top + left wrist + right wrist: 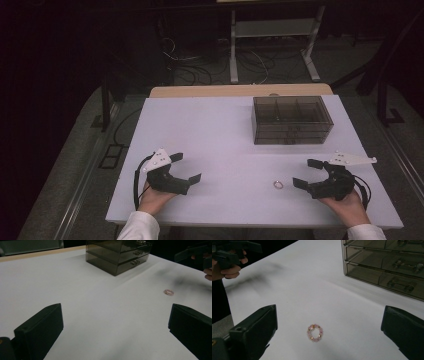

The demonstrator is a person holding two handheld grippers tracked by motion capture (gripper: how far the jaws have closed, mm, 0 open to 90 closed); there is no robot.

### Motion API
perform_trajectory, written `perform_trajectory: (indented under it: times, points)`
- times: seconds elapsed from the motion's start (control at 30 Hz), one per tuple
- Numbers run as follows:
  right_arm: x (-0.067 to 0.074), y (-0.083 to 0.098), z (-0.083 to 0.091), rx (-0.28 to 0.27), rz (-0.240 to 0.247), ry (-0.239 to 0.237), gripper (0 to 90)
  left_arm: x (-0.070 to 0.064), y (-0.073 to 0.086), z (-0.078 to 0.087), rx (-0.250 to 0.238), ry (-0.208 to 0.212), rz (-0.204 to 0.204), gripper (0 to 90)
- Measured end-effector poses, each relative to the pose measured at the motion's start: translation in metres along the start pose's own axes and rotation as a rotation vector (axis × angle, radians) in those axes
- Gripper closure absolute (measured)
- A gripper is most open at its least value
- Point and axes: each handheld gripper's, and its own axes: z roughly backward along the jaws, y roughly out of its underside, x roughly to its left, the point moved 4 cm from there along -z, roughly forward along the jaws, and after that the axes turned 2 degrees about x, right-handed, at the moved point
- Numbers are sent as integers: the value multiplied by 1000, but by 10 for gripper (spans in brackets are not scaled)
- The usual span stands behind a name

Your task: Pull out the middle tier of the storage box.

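Bead ring (315,332), small and pink, lies flat on the white surface (210,135) just ahead of my right tool (303,173), in line with the gap between its jaws but not touched by them. I see that tool's jaws spread wide with nothing between them. In the high view the ring (278,184) sits at about 9 o'clock from the right tool. My left tool (187,167) rests well apart at the ring's 9 o'clock, jaws also wide apart and holding nothing; from its own view the ring (168,292) lies ahead toward 1 o'clock. A smoky clear drawer box (292,119) stands at about 12 o'clock from the ring, near the far edge of the surface, drawers closed.
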Motion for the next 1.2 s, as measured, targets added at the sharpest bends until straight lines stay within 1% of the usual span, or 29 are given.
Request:
perform_trajectory:
  times: [0.27,0.47,0.67,0.8,0.9,1.0,1.2]
  points:
    - [0,0,-1,10,-8,-13,2,0,0,-1,1,3,2,0]
    - [2,-3,0,13,-6,-15,2,-1,0,0,-1,3,0,0]
    - [2,-5,-2,28,7,-16,2,-1,0,0,-2,5,2,0]
    - [4,-8,-3,38,5,-18,2,0,0,-1,-1,5,1,0]
    - [3,-12,-5,38,16,-20,2,0,0,-1,-1,3,1,0]
    - [4,-13,-6,37,11,-21,2,0,0,0,-2,2,2,0]
    - [3,-18,-9,53,8,-27,2,1,0,0,-1,-2,3,0]
